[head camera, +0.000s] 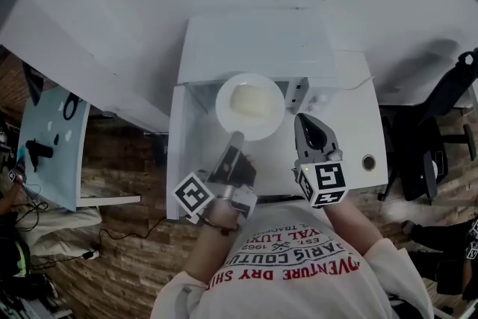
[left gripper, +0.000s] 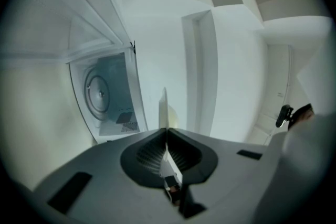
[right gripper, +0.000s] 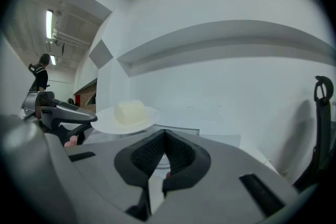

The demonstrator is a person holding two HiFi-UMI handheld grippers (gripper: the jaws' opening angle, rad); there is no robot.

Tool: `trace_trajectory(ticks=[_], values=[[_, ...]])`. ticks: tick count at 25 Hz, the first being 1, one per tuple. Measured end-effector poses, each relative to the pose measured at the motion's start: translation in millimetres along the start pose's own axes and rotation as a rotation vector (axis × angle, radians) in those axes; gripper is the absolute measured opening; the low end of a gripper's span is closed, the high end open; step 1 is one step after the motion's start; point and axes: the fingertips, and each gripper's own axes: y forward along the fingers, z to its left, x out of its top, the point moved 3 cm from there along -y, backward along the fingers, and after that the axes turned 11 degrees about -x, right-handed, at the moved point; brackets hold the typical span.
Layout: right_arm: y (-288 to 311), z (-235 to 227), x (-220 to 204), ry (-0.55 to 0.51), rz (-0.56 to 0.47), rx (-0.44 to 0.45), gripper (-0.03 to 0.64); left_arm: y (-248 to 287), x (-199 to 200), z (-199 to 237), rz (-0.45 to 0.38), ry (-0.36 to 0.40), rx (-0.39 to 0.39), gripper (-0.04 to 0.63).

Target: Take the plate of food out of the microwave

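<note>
A white plate [head camera: 263, 125] with a pale lump of food [head camera: 250, 99] hangs just in front of the white microwave [head camera: 254, 41]. My left gripper [head camera: 237, 137] is shut on the plate's near rim. In the left gripper view the plate [left gripper: 164, 105] shows edge-on, pinched in my left gripper [left gripper: 166, 131], with the open microwave cavity and its turntable [left gripper: 98, 94] to the left. My right gripper [head camera: 302, 119] is shut and empty, just right of the plate. The right gripper view shows its closed jaws [right gripper: 165, 134] with the plate [right gripper: 105, 122] and food [right gripper: 129, 111] up to the left.
The microwave stands on a white table [head camera: 351, 123] with a round hole [head camera: 368, 161] near its right edge. A black office chair [head camera: 448, 101] is to the right, and a light blue table [head camera: 52, 146] to the left. A person [right gripper: 41, 73] stands far off.
</note>
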Motion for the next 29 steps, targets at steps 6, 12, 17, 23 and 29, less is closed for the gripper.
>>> trace_trajectory(ticks=[6, 12, 17, 23, 29], values=[[0, 1, -1, -0.009, 0.002, 0.002, 0.011, 0, 0, 1, 0.003, -0.003, 0.002, 0.014], [0, 0, -2, -0.015, 0.002, -0.007, 0.011, 0, 0, 3, -0.001, -0.008, 0.005, 0.014], [2, 0, -2, -0.013, 0.006, -0.006, 0.011, -1, -1, 6, -0.003, -0.017, 0.009, 0.014], [3, 1, -3, -0.023, 0.007, 0.002, 0.011, -1, -1, 9, -0.004, -0.025, 0.014, 0.014], [7, 3, -5, -0.031, 0.011, 0.006, 0.011, -1, 0, 14, 0.001, -0.027, 0.018, 0.014]])
